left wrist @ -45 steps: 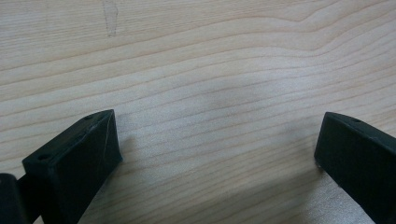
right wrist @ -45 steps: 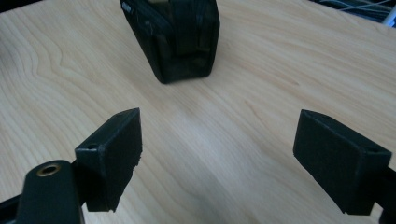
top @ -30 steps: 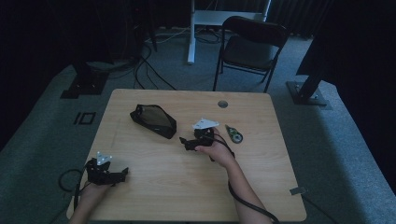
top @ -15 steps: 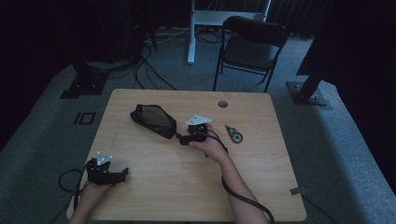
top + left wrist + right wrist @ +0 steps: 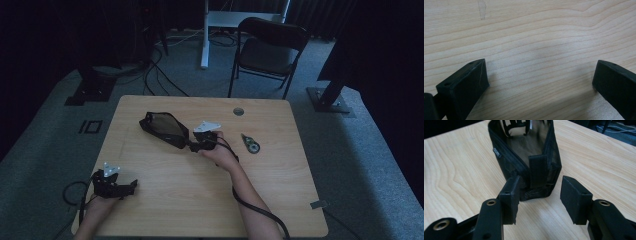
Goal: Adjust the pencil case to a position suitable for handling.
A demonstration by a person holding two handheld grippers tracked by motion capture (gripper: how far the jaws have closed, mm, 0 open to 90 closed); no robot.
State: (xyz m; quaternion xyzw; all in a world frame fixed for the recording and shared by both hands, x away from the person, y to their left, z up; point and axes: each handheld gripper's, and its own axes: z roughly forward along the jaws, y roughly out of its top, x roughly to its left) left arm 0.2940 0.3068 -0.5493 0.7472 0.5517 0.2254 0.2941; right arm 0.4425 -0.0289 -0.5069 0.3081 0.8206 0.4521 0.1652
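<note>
A black mesh pouch (image 5: 164, 128) lies on the wooden table (image 5: 280, 170), left of centre toward the back. In the right gripper view the pouch (image 5: 524, 152) stands just beyond the jaws, with its near end and a black strap (image 5: 537, 170) between them. My right gripper (image 5: 192, 146) is open at that near end; in its own view the right gripper (image 5: 540, 195) has one jaw touching the pouch's corner. My left gripper (image 5: 131, 186) rests near the table's front left corner. The left gripper (image 5: 540, 75) is open over bare wood.
A small tape dispenser (image 5: 250, 145) lies to the right of the right hand. A round cable hole (image 5: 238, 111) sits near the table's far edge. A black chair (image 5: 270, 47) stands behind the table, and cables run across the floor at the back left.
My right gripper has moved left, from beside the tape dispenser up to the pouch's near end. The left gripper has stayed where it was.
</note>
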